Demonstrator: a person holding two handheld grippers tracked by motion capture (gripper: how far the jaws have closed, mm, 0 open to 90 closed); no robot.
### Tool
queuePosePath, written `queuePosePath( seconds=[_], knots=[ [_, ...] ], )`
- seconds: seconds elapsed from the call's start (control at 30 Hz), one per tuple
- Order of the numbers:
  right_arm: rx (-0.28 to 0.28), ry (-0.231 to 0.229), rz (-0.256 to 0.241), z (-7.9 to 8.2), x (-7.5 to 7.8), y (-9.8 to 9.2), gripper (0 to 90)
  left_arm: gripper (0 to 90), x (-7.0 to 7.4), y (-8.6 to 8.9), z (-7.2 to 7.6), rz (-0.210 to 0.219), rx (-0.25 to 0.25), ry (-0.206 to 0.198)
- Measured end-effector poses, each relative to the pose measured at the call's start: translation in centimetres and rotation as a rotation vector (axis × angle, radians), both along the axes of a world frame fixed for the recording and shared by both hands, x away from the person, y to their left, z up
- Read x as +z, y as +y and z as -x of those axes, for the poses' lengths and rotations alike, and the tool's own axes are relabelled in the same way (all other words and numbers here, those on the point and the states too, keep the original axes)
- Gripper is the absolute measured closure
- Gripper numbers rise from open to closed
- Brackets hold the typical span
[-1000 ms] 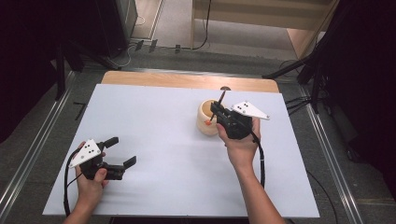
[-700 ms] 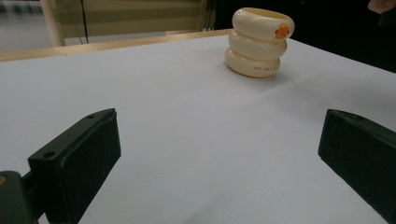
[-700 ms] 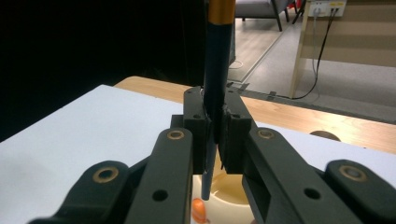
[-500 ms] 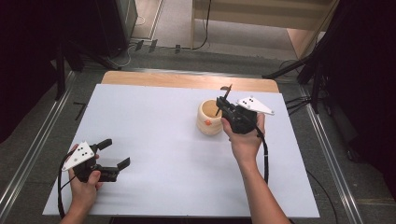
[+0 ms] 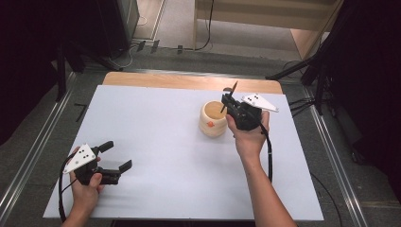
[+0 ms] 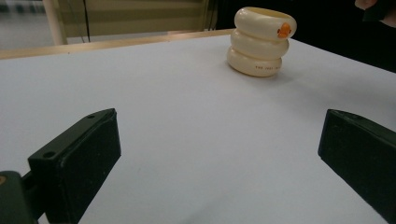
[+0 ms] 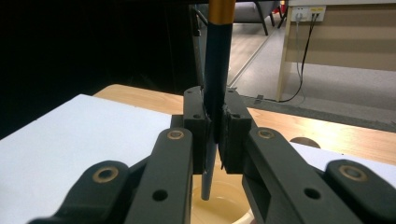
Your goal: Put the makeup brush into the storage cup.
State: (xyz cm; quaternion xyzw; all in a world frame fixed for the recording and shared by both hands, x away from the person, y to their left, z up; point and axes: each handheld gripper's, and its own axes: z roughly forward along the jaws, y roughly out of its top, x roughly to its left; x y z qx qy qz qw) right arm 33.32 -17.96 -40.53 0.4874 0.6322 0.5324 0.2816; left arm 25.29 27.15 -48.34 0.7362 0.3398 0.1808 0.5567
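My right gripper [image 5: 229, 101], right of centre in the high view: jaws clamped on a slim dark blue-grey pen with a gold band [image 7: 215, 79]. Pen upright, slightly tilted, its grey tip hanging just inside the mouth of the cream ribbed holder of three stacked rings with a small orange mark [image 5: 213, 118]. In the right gripper view the tip sits above the holder's pale inner floor; contact cannot be told.

My left gripper [image 5: 116, 157], lower left of the high view: jaws spread wide, nothing between them, low over the white tabletop [image 5: 156, 142]. In the left gripper view the holder stands at upper centre, well apart from my jaws, with bare white surface in between.

Surroundings: bare wooden strip [image 5: 189, 81] along the table's far edge, cables on the floor beyond. Nothing stands between pen and holder.
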Motion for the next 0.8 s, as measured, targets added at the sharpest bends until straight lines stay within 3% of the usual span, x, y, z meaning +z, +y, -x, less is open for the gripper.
queuePosePath(
  seconds=[0.4, 0.8],
  knots=[
    [-0.019, 0.01, 0.016, -1.3, -0.6, -0.2, 84.5, 0.0, 0.0, -0.1, 0.1, -0.008, -0.003, -0.006],
    [0.013, 0.046, 0.024, -1.7, -2.0, 0.8, 84.4, 0.0, 0.1, -0.1, 0.2, -0.006, 0.003, -0.01]
  ],
)
